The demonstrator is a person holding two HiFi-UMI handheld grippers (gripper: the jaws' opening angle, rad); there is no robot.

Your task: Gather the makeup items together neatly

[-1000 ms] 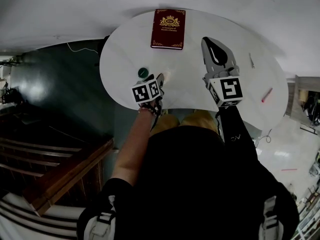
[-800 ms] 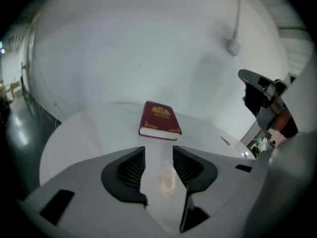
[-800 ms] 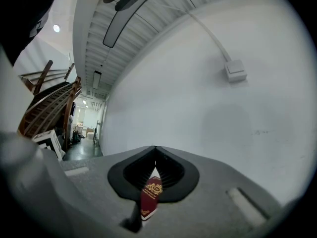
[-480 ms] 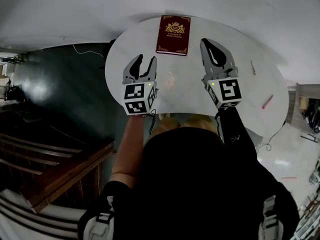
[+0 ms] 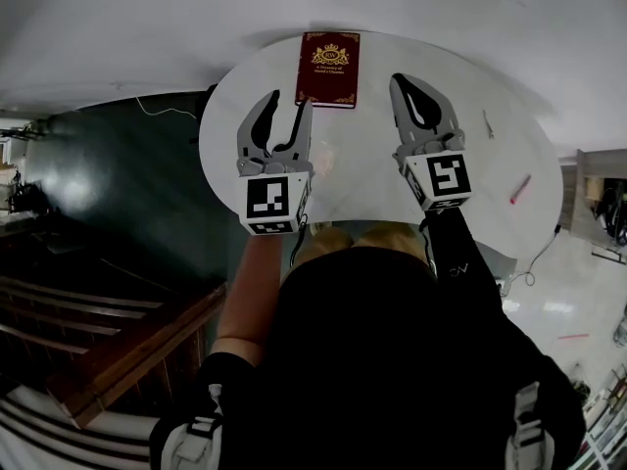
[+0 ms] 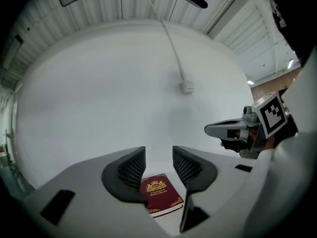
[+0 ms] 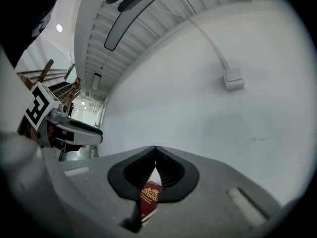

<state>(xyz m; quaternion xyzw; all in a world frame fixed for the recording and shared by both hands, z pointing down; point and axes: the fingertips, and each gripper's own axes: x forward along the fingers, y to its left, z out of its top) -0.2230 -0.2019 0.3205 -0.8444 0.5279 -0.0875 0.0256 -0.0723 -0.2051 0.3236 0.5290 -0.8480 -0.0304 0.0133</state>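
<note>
On the white round table (image 5: 225, 135) a thin pink stick (image 5: 520, 188) lies at the right edge. A small grey stick (image 5: 487, 122) lies farther back on the right. My left gripper (image 5: 290, 101) hovers over the table's left part, open, with nothing between its jaws. In the left gripper view the left gripper (image 6: 158, 155) shows a clear gap. My right gripper (image 5: 403, 80) hovers over the middle right, shut and empty; in the right gripper view the right gripper's (image 7: 155, 150) tips meet. Any item under the left gripper is hidden.
A dark red book with gold print (image 5: 329, 69) lies at the table's far edge, also seen as the book (image 6: 159, 195) through the left jaws. A white wall with a cable and box (image 6: 186, 87) stands behind. Dark floor and wooden stairs (image 5: 118, 331) lie at left.
The left gripper rose from beside a small green round item at the table's front left and now points forward with its jaws spread. That green item is now hidden. The right gripper barely moved.
</note>
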